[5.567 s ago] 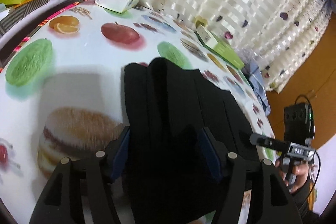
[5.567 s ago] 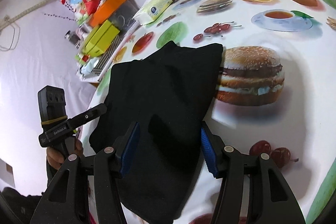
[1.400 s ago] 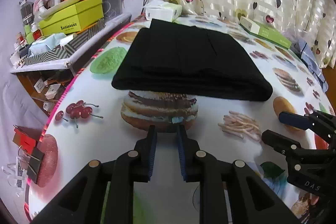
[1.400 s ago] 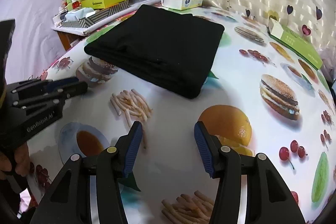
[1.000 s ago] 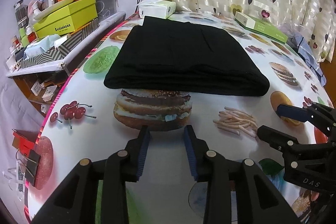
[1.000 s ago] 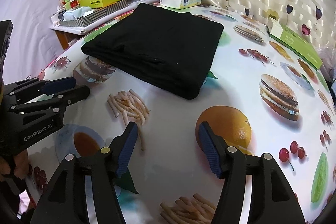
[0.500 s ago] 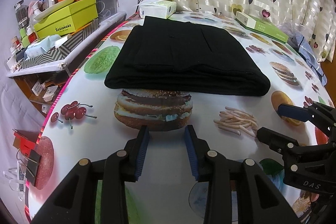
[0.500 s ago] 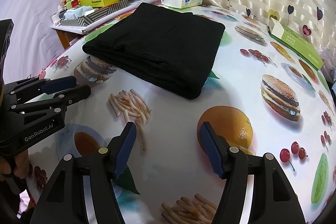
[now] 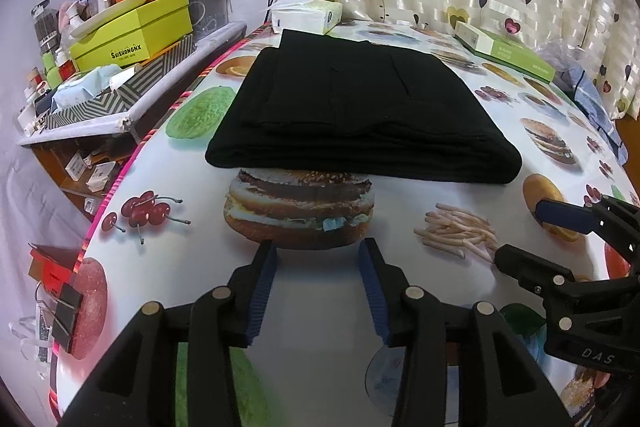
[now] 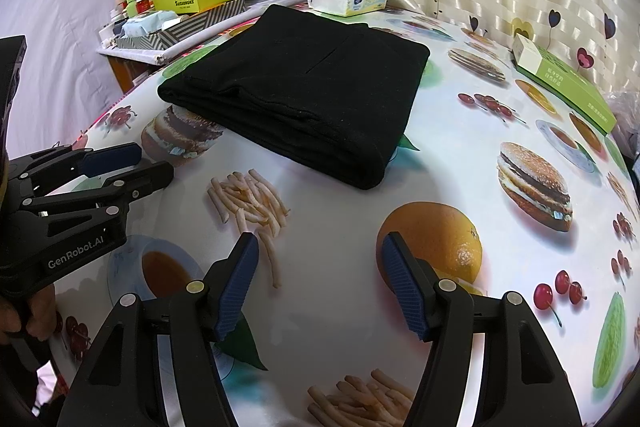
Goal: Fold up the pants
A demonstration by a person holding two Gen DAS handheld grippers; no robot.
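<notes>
Your black pants (image 9: 360,115) lie folded into a flat rectangle on the food-print tablecloth (image 9: 320,311), at twelve o'clock from both grippers and apart from them. Your left gripper (image 9: 318,255) has its jaws opening, with nothing between them but a printed burger. Your right gripper (image 10: 318,247) stands open and empty over printed fries and an orange. A tissue pack (image 9: 306,15) sits just beyond the pants at eleven o'clock; a green box (image 10: 564,83) lies at two o'clock.
</notes>
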